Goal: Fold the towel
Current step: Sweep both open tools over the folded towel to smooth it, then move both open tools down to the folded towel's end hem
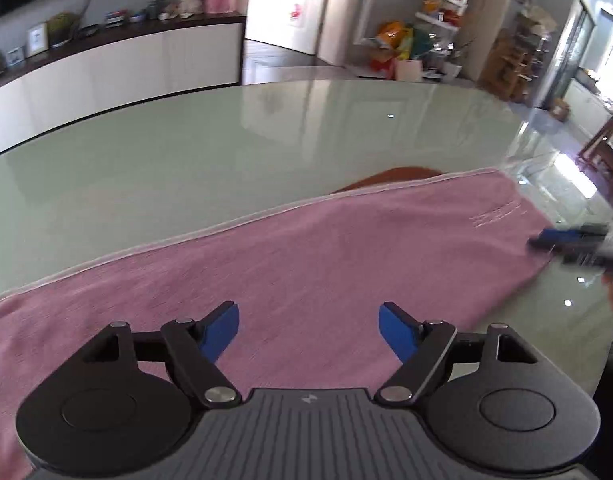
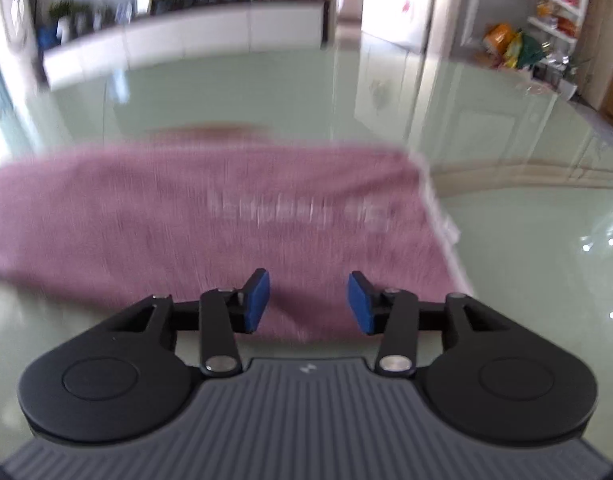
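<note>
1. The left gripper (image 1: 308, 330) is angled down over the near part of the pink towel (image 1: 306, 256), its 2 blue-padded fingers (image 1: 220, 332) spread wide with nothing between them.
2. The right gripper (image 2: 308, 302) also tilts downward, jaws apart and empty; its view is blurred.
3. From the left gripper, the towel lies flat directly ahead and beneath the fingertips, stretching away to the right on the glass table (image 1: 186, 152).
4. From the right gripper, the towel (image 2: 210, 220) spreads ahead and to the left, its right edge just beyond the right finger.
5. In the left view the right gripper (image 1: 546, 242) appears at the towel's far right end; whether it touches the cloth cannot be told.
</note>
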Available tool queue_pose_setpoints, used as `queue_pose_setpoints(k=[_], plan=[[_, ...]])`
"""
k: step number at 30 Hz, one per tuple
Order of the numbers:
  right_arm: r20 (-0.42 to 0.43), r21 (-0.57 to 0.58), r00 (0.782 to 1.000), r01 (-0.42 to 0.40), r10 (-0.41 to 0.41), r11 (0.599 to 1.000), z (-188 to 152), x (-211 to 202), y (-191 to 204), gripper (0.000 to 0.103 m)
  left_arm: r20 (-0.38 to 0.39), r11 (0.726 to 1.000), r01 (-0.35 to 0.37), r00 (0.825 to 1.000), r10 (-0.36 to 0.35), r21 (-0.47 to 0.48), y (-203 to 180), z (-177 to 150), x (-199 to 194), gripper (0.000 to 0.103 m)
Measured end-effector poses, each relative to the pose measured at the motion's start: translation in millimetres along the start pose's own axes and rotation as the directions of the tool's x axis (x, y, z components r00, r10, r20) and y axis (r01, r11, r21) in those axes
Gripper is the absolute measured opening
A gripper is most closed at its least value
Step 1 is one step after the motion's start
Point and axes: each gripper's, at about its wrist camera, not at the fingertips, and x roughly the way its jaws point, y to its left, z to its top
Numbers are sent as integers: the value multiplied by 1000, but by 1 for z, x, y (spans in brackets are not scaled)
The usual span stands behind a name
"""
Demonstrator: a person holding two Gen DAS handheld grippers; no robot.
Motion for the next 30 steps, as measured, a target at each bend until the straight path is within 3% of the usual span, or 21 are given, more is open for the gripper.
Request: queue_pose_setpoints(k=[3,4,5,7,10,14,16,18,21,24,27,30], plan=[[-53,-29,998,-19,18,999,-5,-13,-8,49,-84,999,-6,996,10,43,-16,-20,25,80],[-65,-35,998,-23,21,999,-5,-15,-10,54,-63,996,-22,998,27,83,-20,-27,22,80],[-68,-39,997,-20,18,999,-5,-16,-11,55,-49,990,-46,997,53,137,-27,-39,17,80],[-79,-50,997,-8,4,999,-5,-21,-12,53,-61,985,-63,995,73,158,-31,-51,8,80],[4,-3,998,-69,69,998,8,-33,-3,53,-64,992,-54,996,61,116,-30,-62,-11,79],[91,-13,982,-167,168,986,29,-26,58,58,69,993,-114,991,115,-13,-17,-50,-24,83],[73,-26,983,-164,166,986,27,-26,62,61,107,983,-157,980,167,-94,-9,-45,-21,87],[55,-38,985,-162,164,986,24,-26,67,61,46,960,-217,973,228,-174,5,-49,-8,86],[28,-57,987,-158,160,986,21,-27,73,69,6,961,-243,969,246,-133,10,-73,-5,86],[1,-77,988,-155,155,985,17,-27,80,74,29,965,-257,966,258,-52,4,-97,-17,89],[-25,-96,988,-152,150,984,13,-28,86,70,10,966,-253,967,253,-49,10,-101,-28,84],[55,-81,986,-153,158,985,26,-34,94,72,76,964,-255,962,261,-75,14,-91,-44,85]])
